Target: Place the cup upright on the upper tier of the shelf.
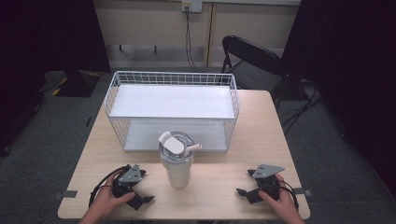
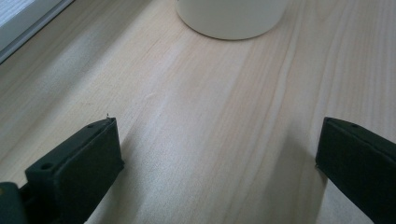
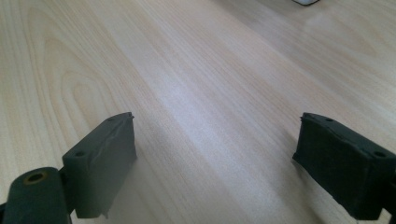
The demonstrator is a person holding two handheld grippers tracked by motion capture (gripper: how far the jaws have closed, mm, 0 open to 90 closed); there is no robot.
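Lab-style recording room: black curtains [image 1: 42, 32], grey carpet [image 1: 46, 126], folding chair [image 1: 254, 60], wall socket [image 1: 192, 5] with cables.

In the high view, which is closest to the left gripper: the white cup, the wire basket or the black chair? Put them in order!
From the left gripper, at the table's near left:
1. White cup, standing just to its right, mid-table.
2. Wire basket, behind the cup, across the table's far half.
3. Black chair, on the floor beyond the table's far right corner.
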